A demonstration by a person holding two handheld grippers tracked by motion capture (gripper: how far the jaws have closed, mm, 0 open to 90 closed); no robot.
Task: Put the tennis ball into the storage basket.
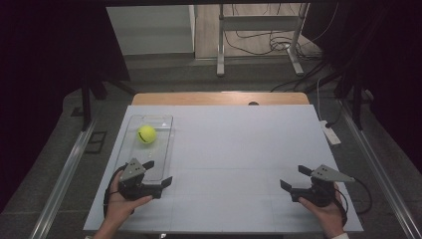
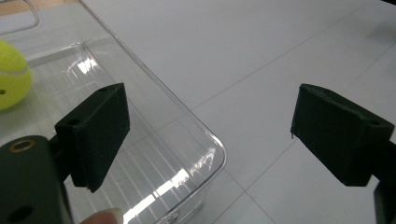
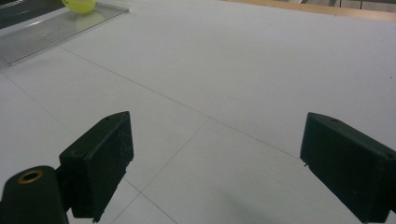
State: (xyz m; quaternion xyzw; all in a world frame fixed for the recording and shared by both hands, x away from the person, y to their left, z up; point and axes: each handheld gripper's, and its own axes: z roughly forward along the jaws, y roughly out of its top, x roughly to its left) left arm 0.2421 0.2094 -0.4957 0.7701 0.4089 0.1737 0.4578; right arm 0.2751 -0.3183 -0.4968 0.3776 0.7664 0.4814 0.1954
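Resting on the white counter (image 1: 224, 149), a clear tray (image 1: 159, 124) at far left holds a yellow tennis ball (image 1: 146, 134) near its far end. Left hand-held gripper (image 1: 158, 172) hovers at the tray's near corner, released, jaws wide with the tray's rim (image 2: 205, 135) between them and nothing grasped. Right hand-held gripper (image 1: 293, 178), well apart at the near right, is likewise released over bare counter (image 3: 224, 93).

Laboratory recording bay. A white-topped bench (image 1: 239, 149) stands between dark curtains (image 1: 45, 59). Loose cables (image 1: 263, 42) and a metal stand frame (image 1: 259, 35) occupy the floor behind.
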